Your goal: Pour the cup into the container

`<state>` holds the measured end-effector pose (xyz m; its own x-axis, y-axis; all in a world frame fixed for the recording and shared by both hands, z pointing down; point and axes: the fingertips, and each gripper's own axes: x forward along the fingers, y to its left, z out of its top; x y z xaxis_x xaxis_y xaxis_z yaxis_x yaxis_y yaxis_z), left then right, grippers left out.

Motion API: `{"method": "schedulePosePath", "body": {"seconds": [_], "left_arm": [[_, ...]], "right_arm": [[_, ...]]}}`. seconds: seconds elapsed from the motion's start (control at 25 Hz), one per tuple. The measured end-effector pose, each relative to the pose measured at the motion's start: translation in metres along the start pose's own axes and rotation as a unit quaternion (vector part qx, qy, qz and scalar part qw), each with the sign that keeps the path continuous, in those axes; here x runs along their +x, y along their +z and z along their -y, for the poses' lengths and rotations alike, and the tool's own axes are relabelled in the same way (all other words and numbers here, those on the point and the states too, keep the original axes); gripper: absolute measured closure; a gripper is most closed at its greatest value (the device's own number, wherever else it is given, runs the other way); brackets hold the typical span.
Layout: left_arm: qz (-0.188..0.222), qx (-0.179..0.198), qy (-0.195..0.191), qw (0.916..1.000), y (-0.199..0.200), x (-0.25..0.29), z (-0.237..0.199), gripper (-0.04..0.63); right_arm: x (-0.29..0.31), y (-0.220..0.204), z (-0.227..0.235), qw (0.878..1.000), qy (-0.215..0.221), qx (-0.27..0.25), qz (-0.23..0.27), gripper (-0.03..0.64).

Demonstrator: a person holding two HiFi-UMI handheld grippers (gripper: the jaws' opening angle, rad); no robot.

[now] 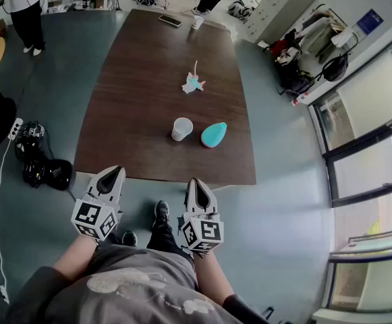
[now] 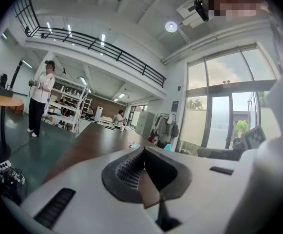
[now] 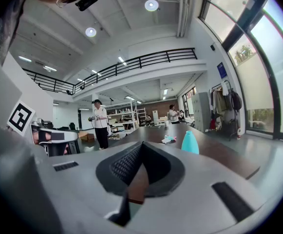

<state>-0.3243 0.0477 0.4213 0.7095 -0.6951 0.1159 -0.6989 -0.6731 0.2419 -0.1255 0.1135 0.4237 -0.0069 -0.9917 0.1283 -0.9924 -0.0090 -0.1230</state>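
Brown table (image 1: 135, 140) mostly bare; white cup (image 1: 181, 128) just beside teal container (image 1: 214, 134), near its front edge. Left gripper (image 1: 117, 171), right gripper (image 1: 195, 182) both closed, empty, short of that edge.

No word, number or brand can be read here: the blue sign (image 1: 370, 20) is too small to make out, and the cube (image 1: 96, 220) on the left gripper (image 1: 117, 170) and the cube (image 1: 203, 233) on the right gripper (image 1: 193, 181) carry only black-and-white square patterns without letters.
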Motion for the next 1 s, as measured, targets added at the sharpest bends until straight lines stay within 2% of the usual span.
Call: {"method": "schedulePosePath", "body": {"seconds": [0.24, 0.52, 0.68, 0.84, 1.0], "left_arm": [[0.006, 0.015, 0.006, 0.9999, 0.001, 0.048, 0.005, 0.588], [-0.003, 0.017, 0.023, 0.9996, -0.001, 0.109, 0.008, 0.588], [-0.009, 0.016, 0.029, 0.9994, -0.007, 0.136, 0.008, 0.588], [-0.022, 0.023, 0.030, 0.9991, -0.013, 0.156, 0.008, 0.588], [-0.028, 0.021, 0.043, 0.9985, -0.020, 0.172, 0.002, 0.588]], "right_arm": [[0.044, -0.008, 0.032, 1.000, 0.021, 0.002, -0.017, 0.629], [0.098, -0.015, 0.057, 0.997, 0.070, -0.006, -0.041, 0.615], [0.120, -0.025, 0.065, 0.993, 0.101, -0.009, -0.055, 0.550], [0.140, -0.035, 0.067, 0.989, 0.125, -0.015, -0.072, 0.414], [0.158, -0.048, 0.072, 0.986, 0.134, -0.016, -0.097, 0.341]]}}
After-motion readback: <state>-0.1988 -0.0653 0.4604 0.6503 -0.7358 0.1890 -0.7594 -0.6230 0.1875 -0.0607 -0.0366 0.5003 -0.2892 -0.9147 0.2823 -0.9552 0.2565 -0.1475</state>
